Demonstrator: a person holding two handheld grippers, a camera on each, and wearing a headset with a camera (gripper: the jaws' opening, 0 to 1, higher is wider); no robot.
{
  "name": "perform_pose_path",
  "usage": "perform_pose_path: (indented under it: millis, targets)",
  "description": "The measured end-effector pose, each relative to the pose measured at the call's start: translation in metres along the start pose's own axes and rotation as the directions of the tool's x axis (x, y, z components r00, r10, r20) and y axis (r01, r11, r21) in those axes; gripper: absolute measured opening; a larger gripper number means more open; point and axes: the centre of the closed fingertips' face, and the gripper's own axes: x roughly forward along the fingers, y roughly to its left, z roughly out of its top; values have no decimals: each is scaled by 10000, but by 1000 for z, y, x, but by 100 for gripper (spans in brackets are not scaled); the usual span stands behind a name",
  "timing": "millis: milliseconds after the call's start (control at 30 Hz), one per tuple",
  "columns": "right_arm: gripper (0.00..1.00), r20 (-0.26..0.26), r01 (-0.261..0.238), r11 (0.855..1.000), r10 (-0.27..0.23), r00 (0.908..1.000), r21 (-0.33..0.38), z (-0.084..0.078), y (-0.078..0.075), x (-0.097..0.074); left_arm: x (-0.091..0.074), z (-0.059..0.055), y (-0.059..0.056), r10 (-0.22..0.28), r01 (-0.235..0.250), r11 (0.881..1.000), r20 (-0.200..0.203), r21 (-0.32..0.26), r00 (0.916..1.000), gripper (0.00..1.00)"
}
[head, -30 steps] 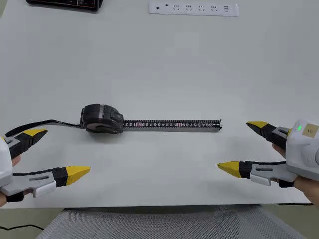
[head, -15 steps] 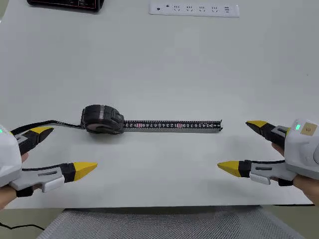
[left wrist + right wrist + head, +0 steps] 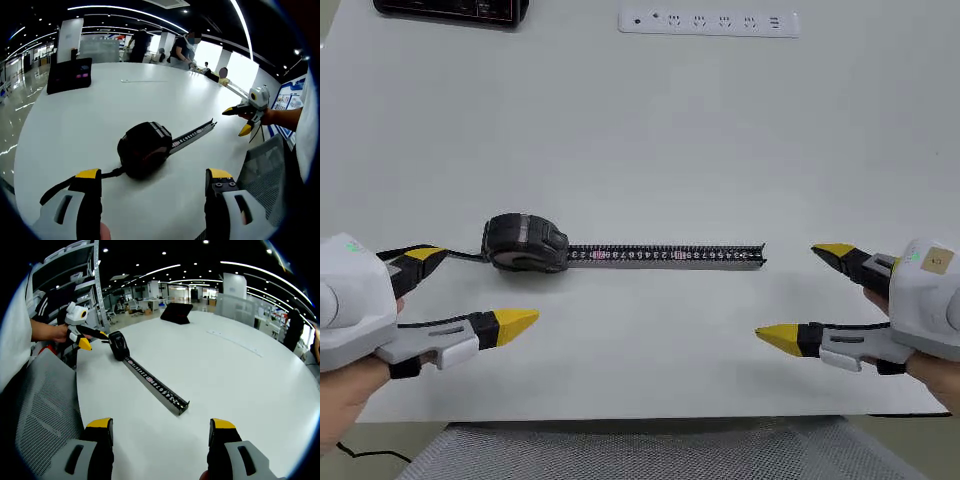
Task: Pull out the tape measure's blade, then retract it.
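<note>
Tabletop of smooth white [image 3: 650,130] carries everything here, with a flat black rectangular device [image 3: 450,8] and a long white power strip [image 3: 708,19] along its far edge. The left gripper [image 3: 487,285], grey-bodied with yellow-tipped black jaws, hovers above the near left of the table, its jaws spread wide with nothing between them. The right gripper [image 3: 787,290], of the same make, hangs at the near right, its jaws equally wide apart and empty. Between them the black rubber-clad tape measure [image 3: 525,241] lies on the table, close ahead of the left gripper. Its dark numbered blade [image 3: 665,254] lies drawn out flat toward the right gripper and ends in a small hook [image 3: 761,254], short of that gripper's tips. A thin black wrist strap [image 3: 465,252] trails from the case, passing just beside the left gripper's upper jaw.
</note>
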Motion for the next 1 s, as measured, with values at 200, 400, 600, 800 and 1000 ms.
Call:
perform_pose_path:
  millis: [200, 400, 600, 800, 1000]
  targets:
    - [77, 4, 5, 10000, -5, 10000, -5, 0, -1, 0, 8, 4, -1, 52, -51, 9999, 47, -159, 10000, 83]
    - [77, -6, 17, 10000, -17, 10000, 6, 0, -1, 0, 15, 8, -3, -6, 10, 9994, 126, -343, 9999, 82]
    - [77, -36, 15, 10000, -15, 10000, 19, -1, -1, -1, 22, 13, -8, -102, 113, 9988, 220, -475, 9997, 82]
    - [77, -34, 52, 10000, -52, 10000, 42, -2, -2, -1, 26, 16, -13, -202, 224, 9975, 345, -663, 9992, 82]
    - [77, -30, 45, 10000, -45, 10000, 43, -2, -1, 0, 29, 18, -16, -181, 214, 9967, 428, -777, 9989, 83]
